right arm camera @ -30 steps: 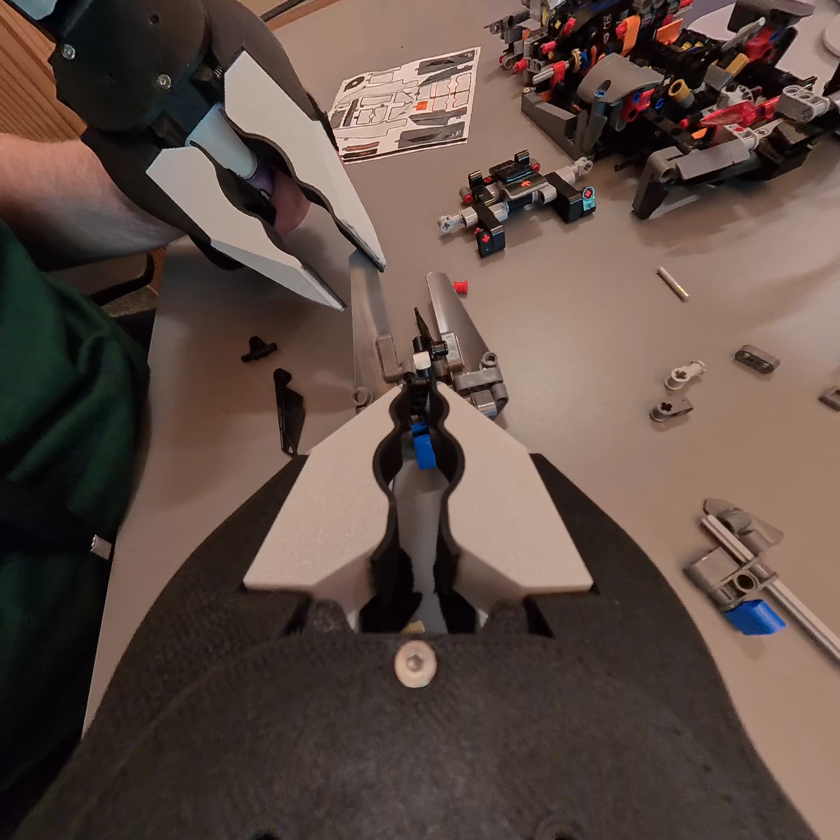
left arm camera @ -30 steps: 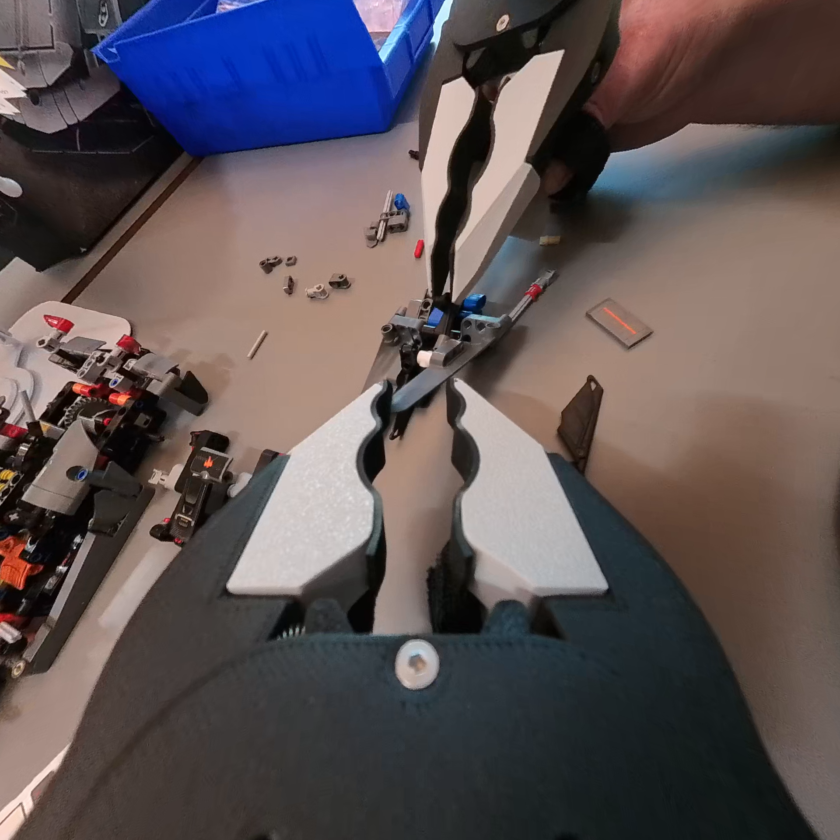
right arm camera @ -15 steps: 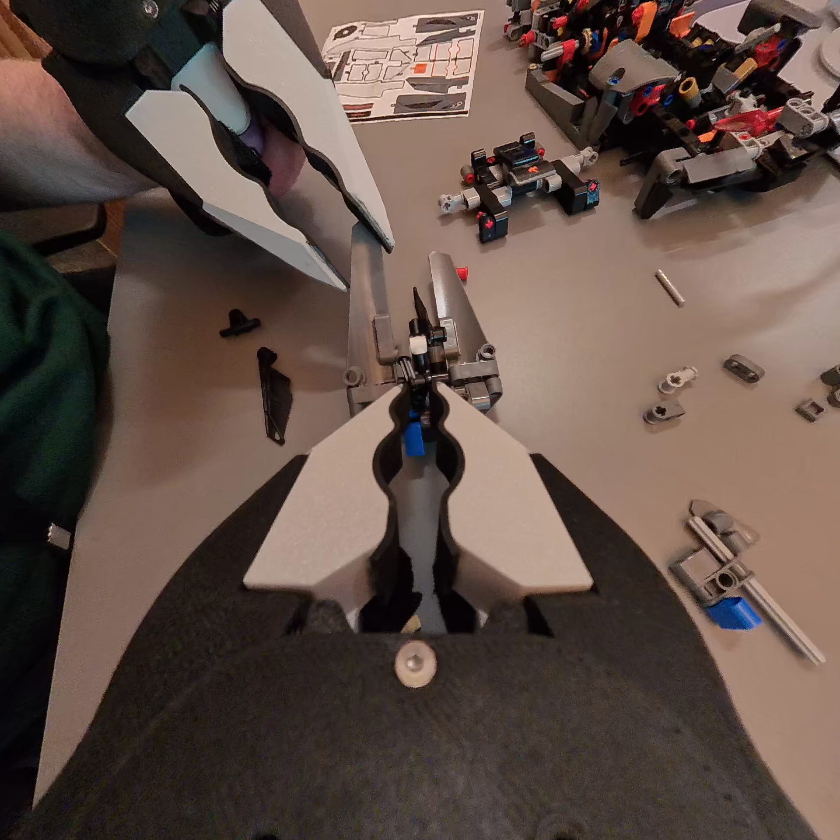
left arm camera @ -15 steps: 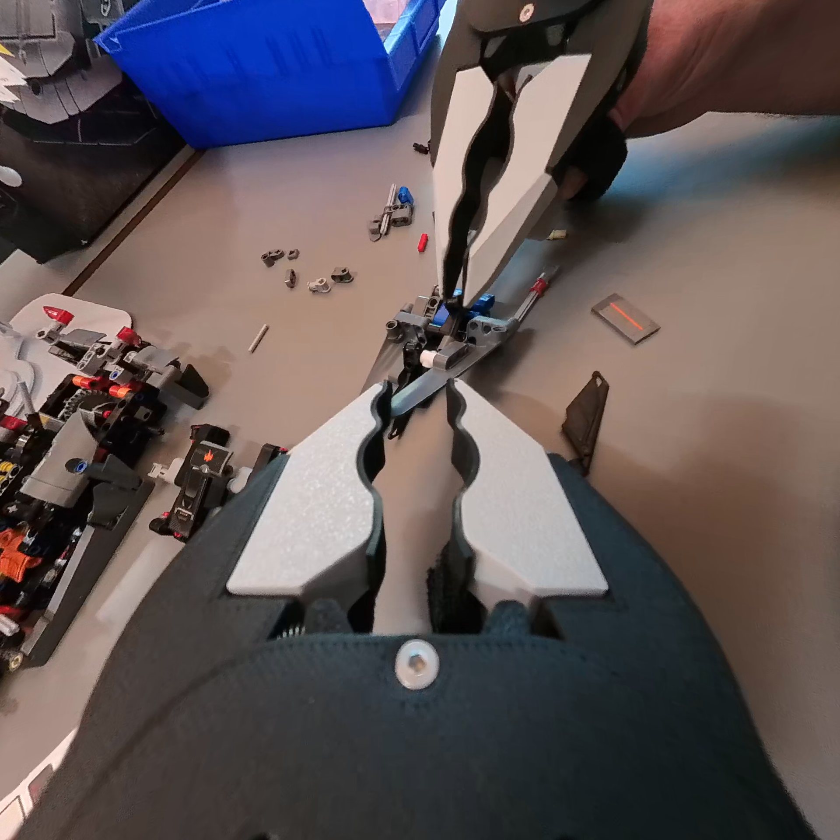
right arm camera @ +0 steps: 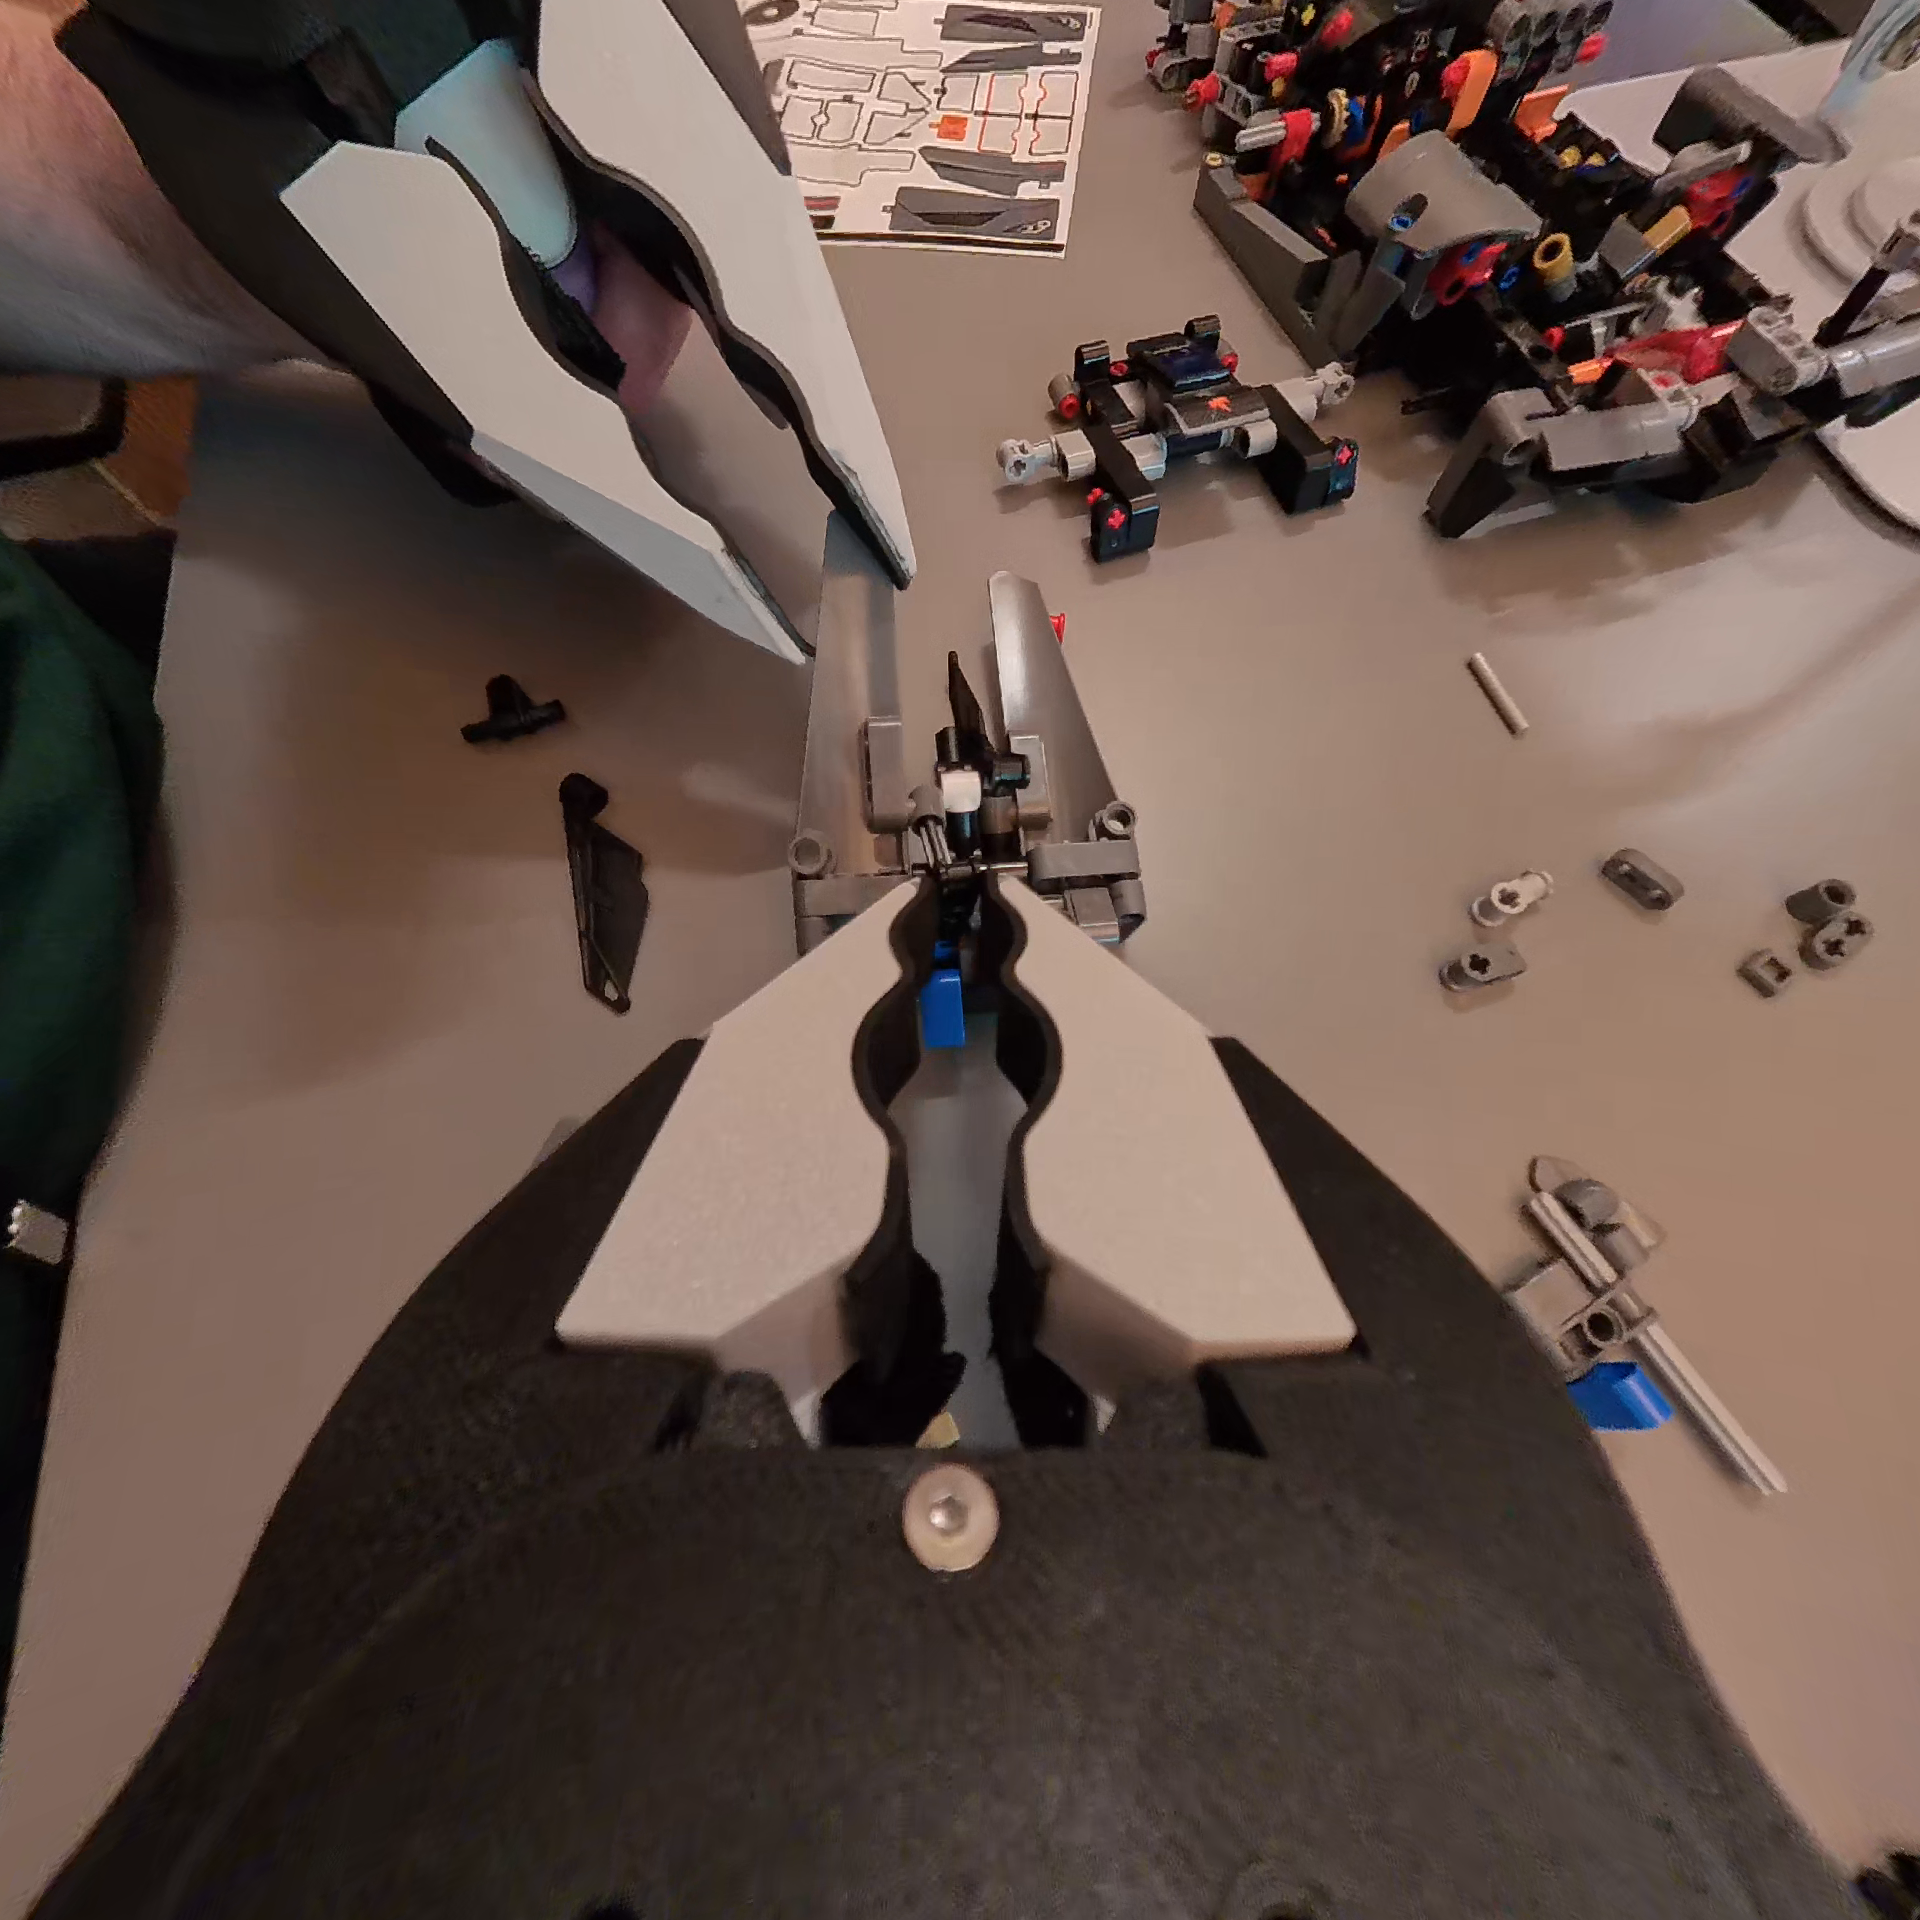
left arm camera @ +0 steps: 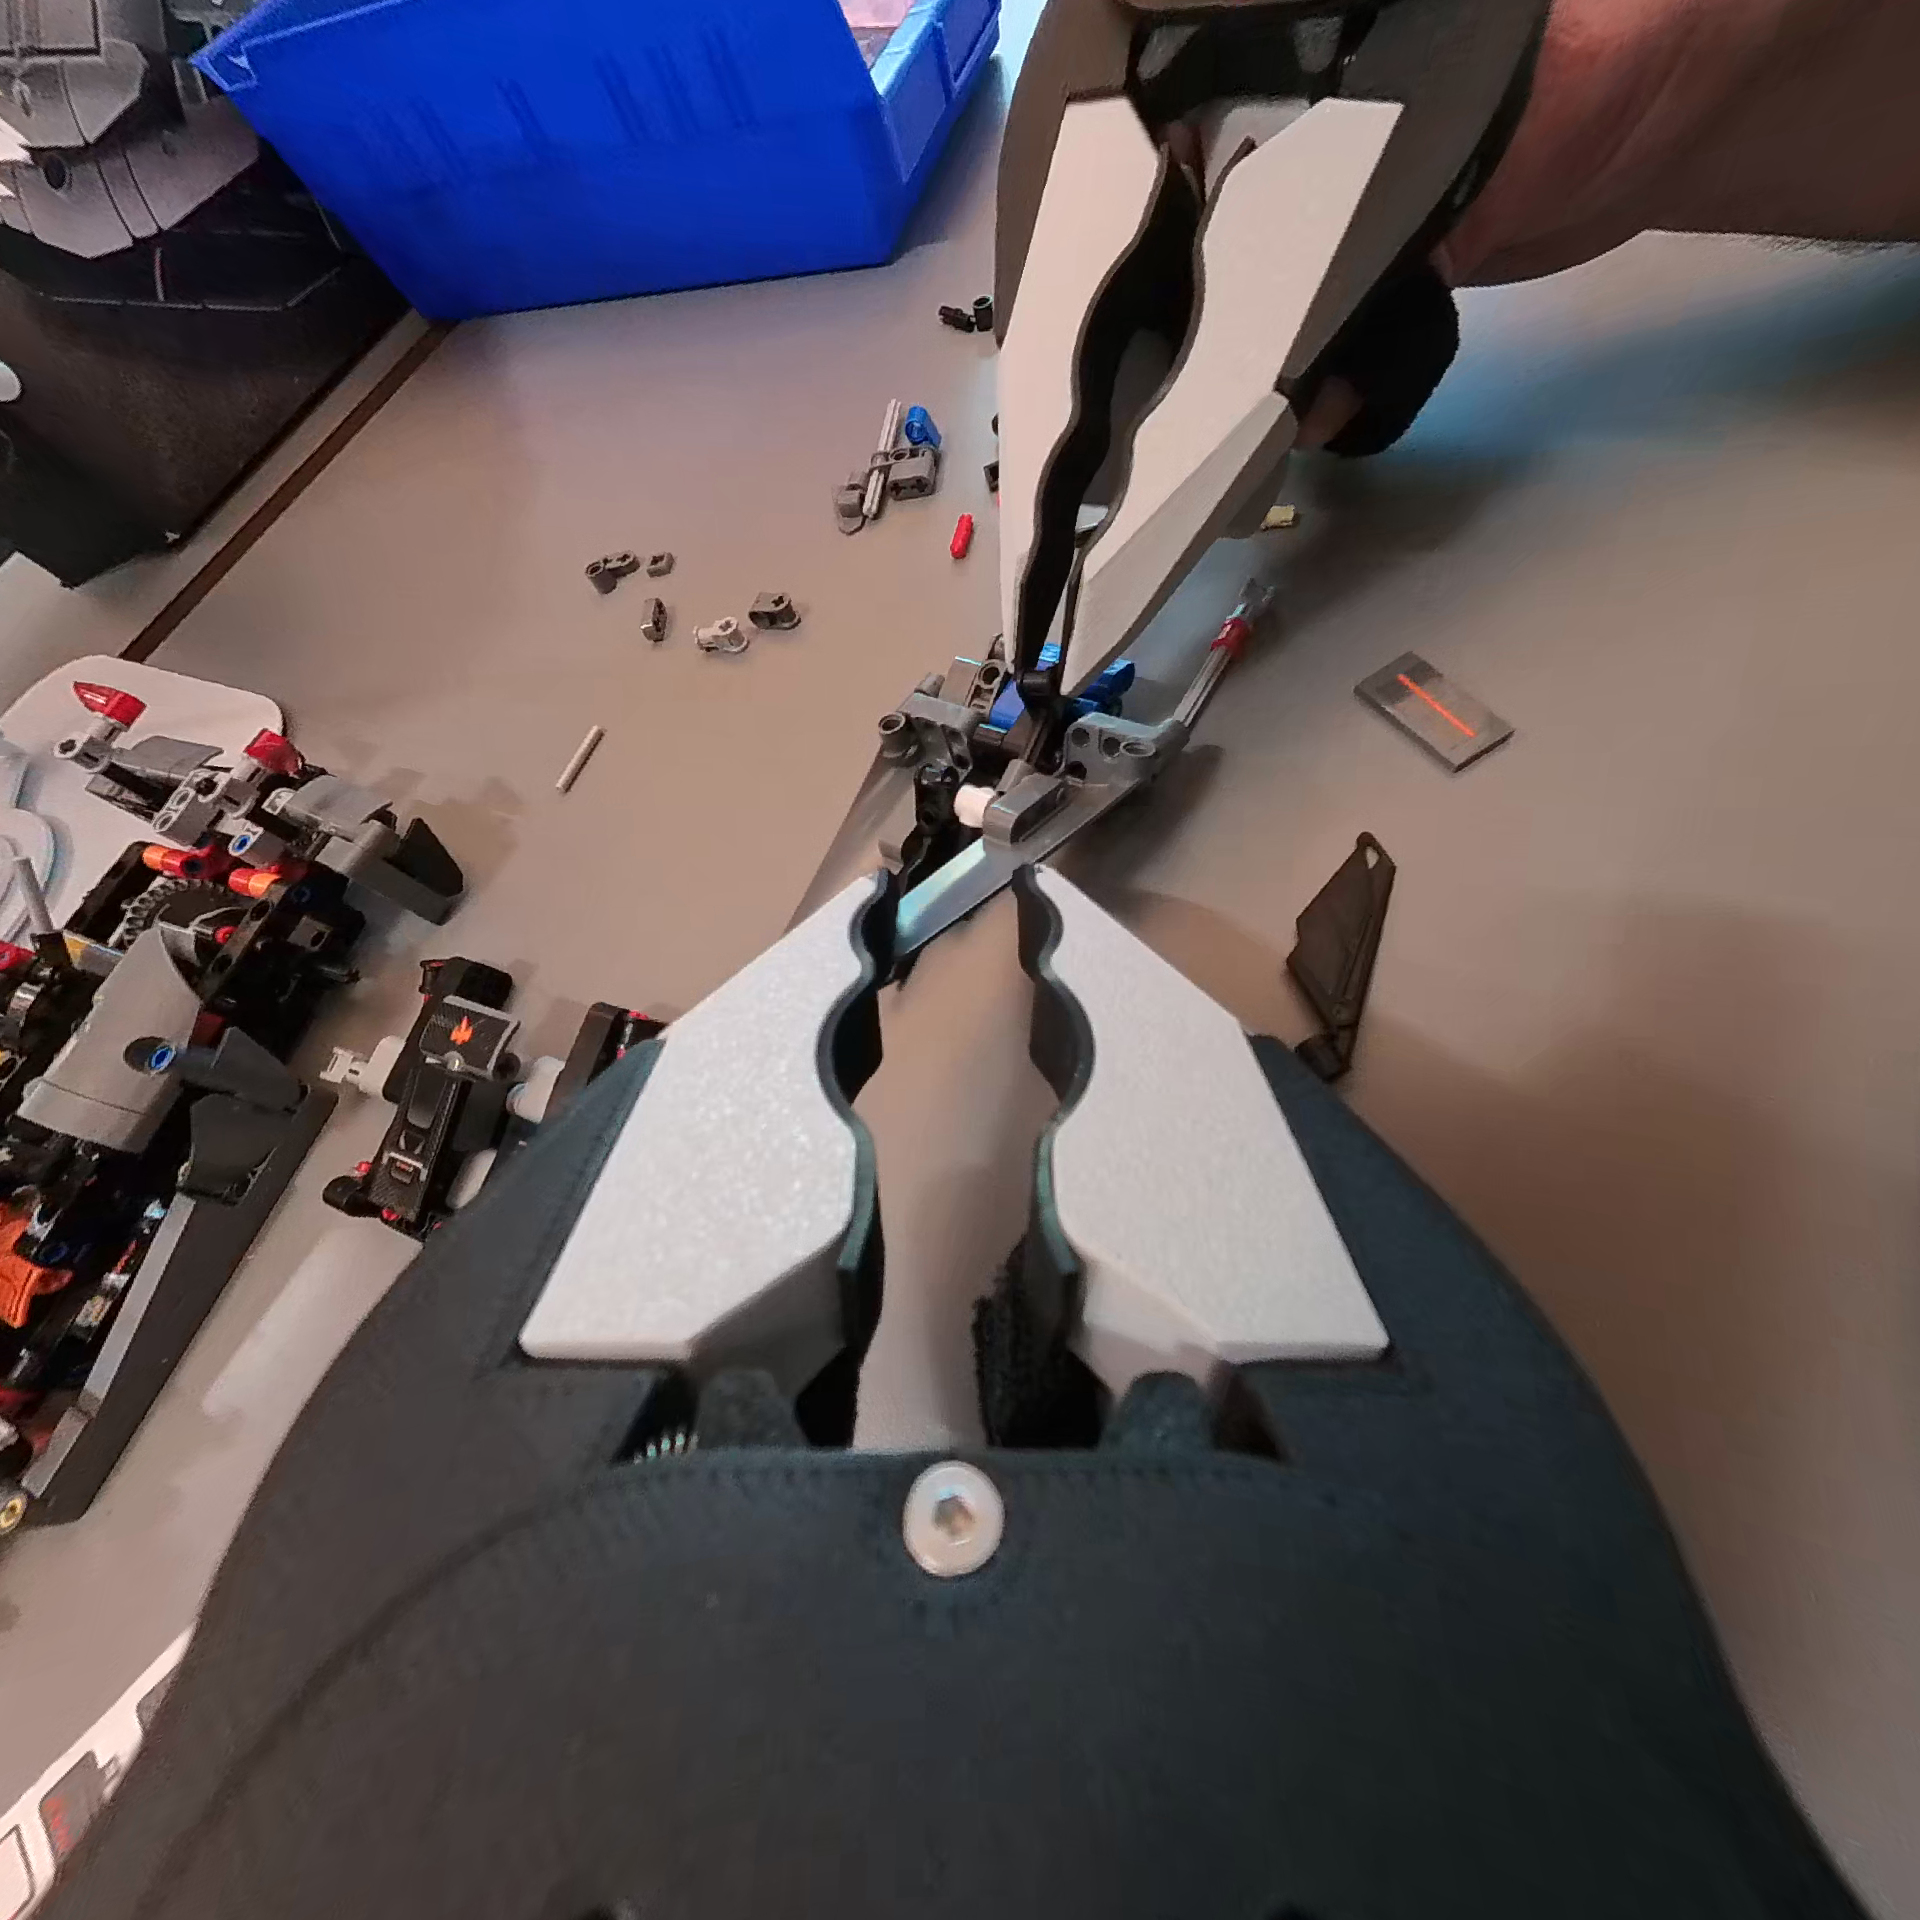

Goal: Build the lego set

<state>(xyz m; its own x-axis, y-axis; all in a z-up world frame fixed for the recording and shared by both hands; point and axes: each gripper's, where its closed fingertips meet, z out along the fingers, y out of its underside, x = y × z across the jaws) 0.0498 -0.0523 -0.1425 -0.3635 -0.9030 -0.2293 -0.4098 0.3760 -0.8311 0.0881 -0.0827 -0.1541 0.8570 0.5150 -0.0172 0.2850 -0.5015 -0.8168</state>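
Sub-assembly [right arm camera: 966, 831]: grey with black and blue parts; lay mid-table [left arm camera: 623, 468], between both grippers
Right gripper [right arm camera: 961, 894]: clenched on the sub-assembly's black core, beside a blue piece [right arm camera: 943, 1006]
Left gripper [left arm camera: 951, 883]: released; fingers astride a grey panel tip [left arm camera: 951, 883]
Black wedge [left arm camera: 1345, 935]: just right of the left gripper
Large model [right arm camera: 1558, 260]: well apart, far edge
Blue bin [left arm camera: 582, 135]: far corner

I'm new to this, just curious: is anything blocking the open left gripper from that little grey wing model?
Nothing visible does. The left gripper, open, has its tips at the near end of the grey wing model; the right gripper pinches a black part on the far side.
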